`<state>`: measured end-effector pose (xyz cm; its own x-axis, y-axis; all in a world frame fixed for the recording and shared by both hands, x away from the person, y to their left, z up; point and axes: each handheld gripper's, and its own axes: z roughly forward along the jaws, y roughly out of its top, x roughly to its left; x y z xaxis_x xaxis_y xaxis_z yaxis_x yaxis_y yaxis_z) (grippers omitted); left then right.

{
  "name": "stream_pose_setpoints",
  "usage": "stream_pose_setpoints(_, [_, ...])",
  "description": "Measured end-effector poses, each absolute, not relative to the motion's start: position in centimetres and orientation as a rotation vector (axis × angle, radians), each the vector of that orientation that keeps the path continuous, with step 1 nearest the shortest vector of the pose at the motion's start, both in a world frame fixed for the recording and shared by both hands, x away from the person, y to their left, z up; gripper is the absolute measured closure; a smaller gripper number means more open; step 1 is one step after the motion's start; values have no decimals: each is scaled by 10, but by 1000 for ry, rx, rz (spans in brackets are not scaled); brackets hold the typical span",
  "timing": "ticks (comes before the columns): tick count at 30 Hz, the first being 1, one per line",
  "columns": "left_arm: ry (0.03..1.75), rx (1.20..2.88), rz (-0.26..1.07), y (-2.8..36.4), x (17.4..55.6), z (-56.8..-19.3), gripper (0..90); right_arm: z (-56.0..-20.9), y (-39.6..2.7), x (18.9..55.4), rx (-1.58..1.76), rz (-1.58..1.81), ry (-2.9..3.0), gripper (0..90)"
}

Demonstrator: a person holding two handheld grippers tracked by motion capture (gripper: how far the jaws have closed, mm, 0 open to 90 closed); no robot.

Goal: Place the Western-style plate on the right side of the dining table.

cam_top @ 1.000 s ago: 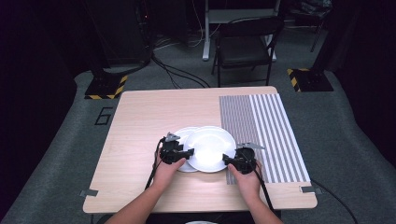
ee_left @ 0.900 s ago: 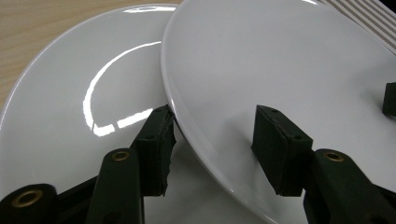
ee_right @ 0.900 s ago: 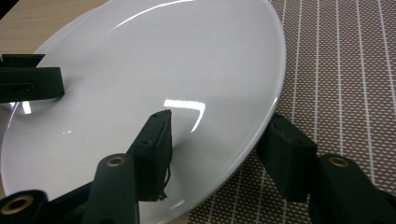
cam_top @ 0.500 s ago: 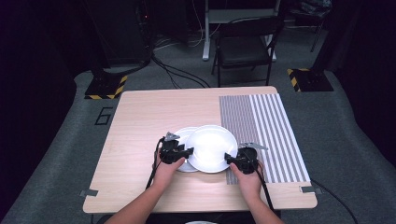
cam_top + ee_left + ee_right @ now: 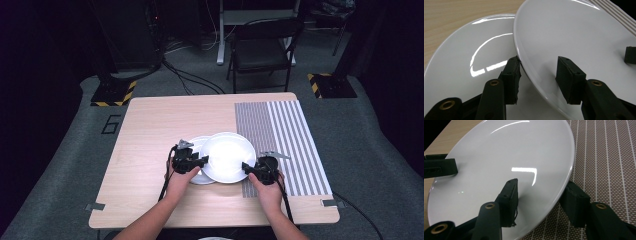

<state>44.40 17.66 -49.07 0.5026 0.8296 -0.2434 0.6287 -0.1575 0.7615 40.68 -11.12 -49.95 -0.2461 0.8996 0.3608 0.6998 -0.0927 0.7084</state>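
The wooden table (image 5: 150,150) carried a striped mat (image 5: 285,140) on its right part, and near the front edge two white plates sat partly overlapped, the upper plate (image 5: 227,156) lying over the right side of the lower plate (image 5: 196,176) and reaching onto the mat's edge. The step in hand looked like taking hold of the upper plate from both sides: the left gripper (image 5: 537,72) had just been closing and now pinched that plate's left rim, one jaw under it and one on top, while the right gripper (image 5: 544,192) had likewise just closed and held the opposite rim the same way. The next move probably called for an even, level lift with both hands together — any tilt, or one side leading, could let the glossy rim slide out of the pads or drag the lower plate along. Whether the upper plate already hung clear of the lower one was hard to tell — glare washed out its surface in the high view, and the contact line was hidden beneath its rim.
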Motion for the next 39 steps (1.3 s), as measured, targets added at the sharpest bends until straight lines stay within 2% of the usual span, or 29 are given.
stream_pose_setpoints(39, [1203,1881,268,169,453,-483,547,-489,-117,409,1734,1258,1952,482])
